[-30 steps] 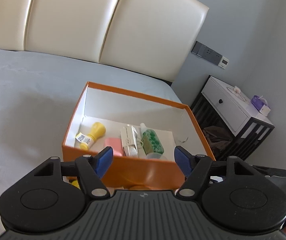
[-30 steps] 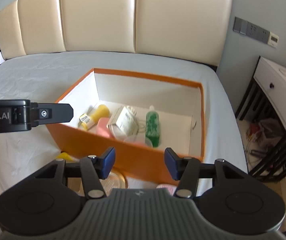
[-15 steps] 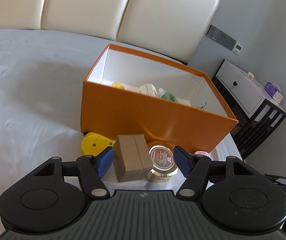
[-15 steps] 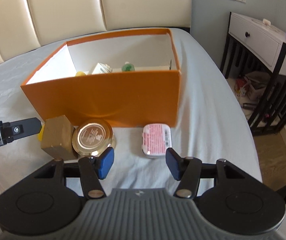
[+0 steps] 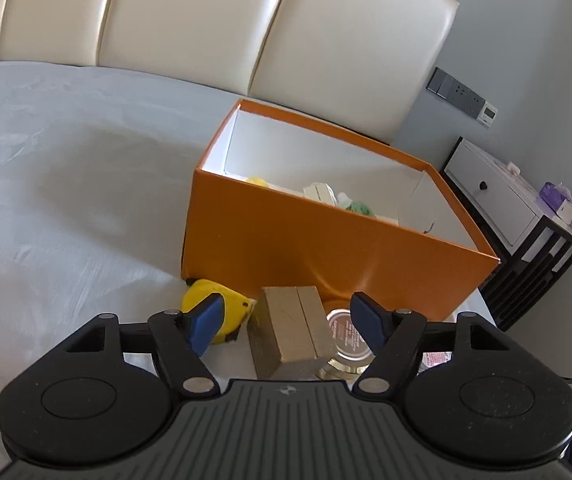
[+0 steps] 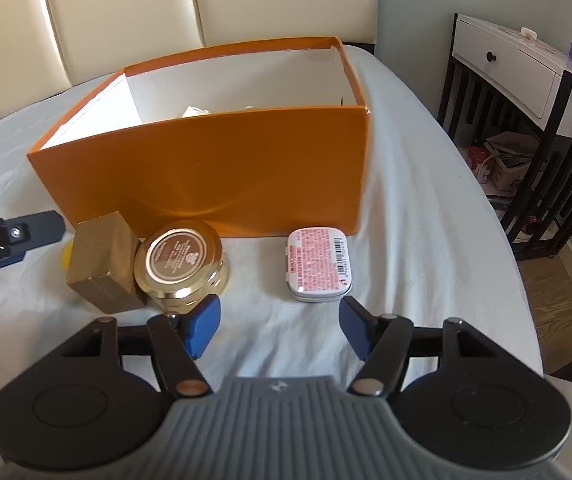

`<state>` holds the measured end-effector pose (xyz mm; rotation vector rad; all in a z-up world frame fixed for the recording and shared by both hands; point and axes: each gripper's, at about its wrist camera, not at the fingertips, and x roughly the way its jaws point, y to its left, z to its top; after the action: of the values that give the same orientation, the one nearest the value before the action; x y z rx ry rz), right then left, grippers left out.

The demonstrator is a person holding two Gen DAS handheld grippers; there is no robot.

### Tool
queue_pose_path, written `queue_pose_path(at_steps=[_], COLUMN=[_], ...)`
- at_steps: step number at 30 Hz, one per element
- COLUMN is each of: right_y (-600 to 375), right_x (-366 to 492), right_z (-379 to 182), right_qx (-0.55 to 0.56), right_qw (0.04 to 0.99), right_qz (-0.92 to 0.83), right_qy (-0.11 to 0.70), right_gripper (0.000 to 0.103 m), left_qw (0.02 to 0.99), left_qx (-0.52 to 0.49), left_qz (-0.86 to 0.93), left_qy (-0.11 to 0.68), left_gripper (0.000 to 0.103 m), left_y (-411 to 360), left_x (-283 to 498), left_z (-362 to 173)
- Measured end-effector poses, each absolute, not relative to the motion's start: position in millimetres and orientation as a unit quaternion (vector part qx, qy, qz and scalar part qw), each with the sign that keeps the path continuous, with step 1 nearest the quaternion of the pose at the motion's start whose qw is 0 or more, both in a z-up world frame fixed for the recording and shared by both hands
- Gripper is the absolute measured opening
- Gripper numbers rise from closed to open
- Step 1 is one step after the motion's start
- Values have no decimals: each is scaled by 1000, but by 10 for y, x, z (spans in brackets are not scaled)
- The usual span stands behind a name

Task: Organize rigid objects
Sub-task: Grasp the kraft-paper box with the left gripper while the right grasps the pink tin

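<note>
Partly done, by my reckoning: the orange box (image 6: 213, 176) on the bed (image 6: 406, 184) already holds several things, of which only a yellow top (image 5: 257, 181), a white carton (image 5: 320, 192) and a green-capped piece (image 5: 360, 207) peek over its rim, while four items lie outside against its near wall, not yet put away. Left to right, from the right-hand camera: the left claw (image 5: 286, 322), jaws opening and wide, nothing between the blue pads but air, poised above the gold carton and jar; a yellow tape measure (image 5: 215, 312), hard glossy plastic, rounded body, tucked at the box's corner and mostly hidden from the right view; a gold carton (image 6: 99, 258), matte metallic card, squared edges, a seam down its top, touching the jar beside it; a gold jar (image 6: 181, 264), round and squat, polished reflective wall, brown printed disc on the lid; a flat tin (image 6: 318, 266), rounded rectangle, pale metal rim, pink-and-white printed label with barcode, lying apart from the jar and just beside the box's right corner. The right claw (image 6: 277, 326) hovers low over bare sheet between jar and tin, jaws opening, holding nothing. Box: stiff card, white inside, near wall slightly buckled. Bed sheet: soft pale grey, lightly creased.
</note>
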<state>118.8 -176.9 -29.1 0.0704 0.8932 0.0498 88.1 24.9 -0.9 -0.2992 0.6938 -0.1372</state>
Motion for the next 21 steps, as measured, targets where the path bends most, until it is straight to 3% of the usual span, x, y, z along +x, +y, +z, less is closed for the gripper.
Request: queue_pose_path(at_steps=[16,21], right_y=[-1741,-1805], right_x=[1407,1487], right_z=[-486,-548], right_qx=[22,18], right_qw=[897,897], right_qz=[16,-1], right_qy=[442,442], right_gripper=[66,65], left_qw=[918,920], left_qx=[-112,-69], left_qz=[-93,-84], left_qy=[369,376], left_gripper=[87,77], left_y=[29,-82], left_x=[1095,1150], left_z=[-294,-371])
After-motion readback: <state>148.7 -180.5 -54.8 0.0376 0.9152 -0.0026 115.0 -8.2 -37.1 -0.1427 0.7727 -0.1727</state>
